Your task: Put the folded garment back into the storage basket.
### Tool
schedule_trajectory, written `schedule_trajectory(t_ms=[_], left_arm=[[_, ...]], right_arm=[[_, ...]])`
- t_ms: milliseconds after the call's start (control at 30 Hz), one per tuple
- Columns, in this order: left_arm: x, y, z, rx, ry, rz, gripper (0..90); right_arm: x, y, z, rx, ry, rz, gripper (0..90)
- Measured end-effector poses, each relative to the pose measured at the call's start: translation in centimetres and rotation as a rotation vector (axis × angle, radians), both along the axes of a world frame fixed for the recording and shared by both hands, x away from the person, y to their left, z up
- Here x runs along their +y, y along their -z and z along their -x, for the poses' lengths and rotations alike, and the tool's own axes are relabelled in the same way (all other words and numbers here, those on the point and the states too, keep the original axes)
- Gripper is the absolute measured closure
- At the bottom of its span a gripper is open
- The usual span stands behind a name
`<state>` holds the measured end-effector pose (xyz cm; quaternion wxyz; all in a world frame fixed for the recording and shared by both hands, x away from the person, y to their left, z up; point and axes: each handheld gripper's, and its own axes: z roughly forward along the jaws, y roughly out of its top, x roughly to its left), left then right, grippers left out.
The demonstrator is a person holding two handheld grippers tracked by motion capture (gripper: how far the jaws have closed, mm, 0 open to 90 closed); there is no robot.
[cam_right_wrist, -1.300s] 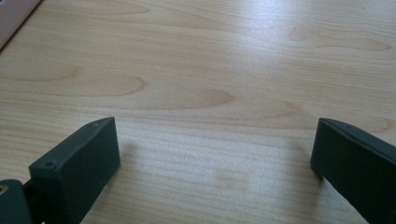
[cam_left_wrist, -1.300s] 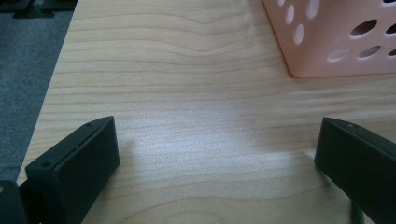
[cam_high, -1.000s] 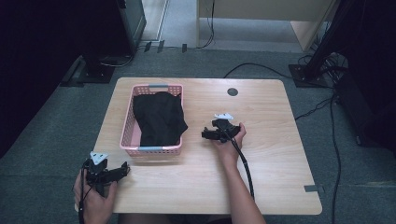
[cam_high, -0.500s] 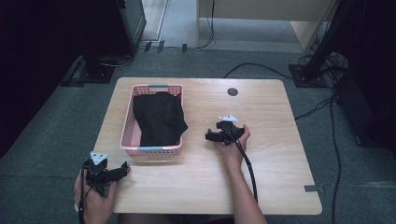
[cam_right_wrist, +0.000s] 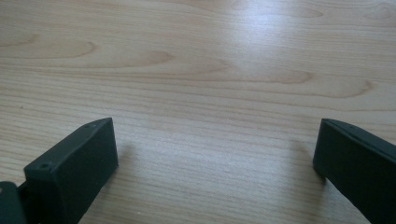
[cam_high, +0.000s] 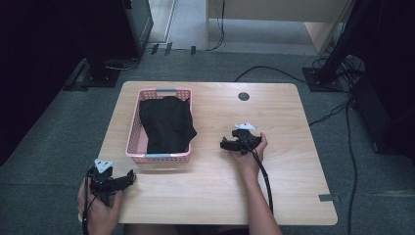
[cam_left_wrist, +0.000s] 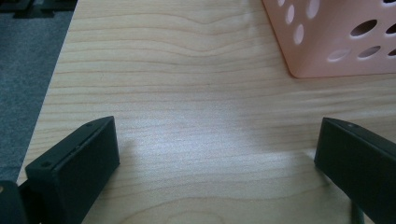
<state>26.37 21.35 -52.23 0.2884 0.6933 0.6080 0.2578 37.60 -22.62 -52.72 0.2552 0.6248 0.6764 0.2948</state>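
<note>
Black garment (cam_high: 165, 125) bundled inside the pink basket (cam_high: 133, 128), filling most of it, one fold draped over the basket's right rim and a little onto the wall there. Pink basket standing on the wooden table (cam_high: 288, 112), in the table's left half, long side running away from the person, a grey handle strip at the near end and another at the far end. Right gripper (cam_high: 226, 145) held low over the tabletop to the right of the basket, well apart from it, level with the basket's near end, jaws pointed left toward the basket; in the right gripper view both jaws spread wide with nothing but bare wood grain between them. Left gripper (cam_high: 129, 178) held near the table's front left corner, in front of the basket and a bit to its left, near but not touching; in the left gripper view jaws likewise spread wide and empty, the basket's perforated pink corner (cam_left_wrist: 336, 42) showing beyond them at upper right, table edge and grey carpet (cam_left_wrist: 23, 70) at far left. Small dark round grommet (cam_high: 243, 96) in the tabletop to the right of the basket's far end.
</note>
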Motion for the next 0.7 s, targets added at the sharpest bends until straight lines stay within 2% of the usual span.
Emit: schedule_trajectory(t_ms=[700], left_arm=[[0.0,0.0,0.0,0.0,-0.001,0.001,0.0]], right_arm=[[-2.2,0.0,1.0,0.0,0.036,0.001,0.0]])
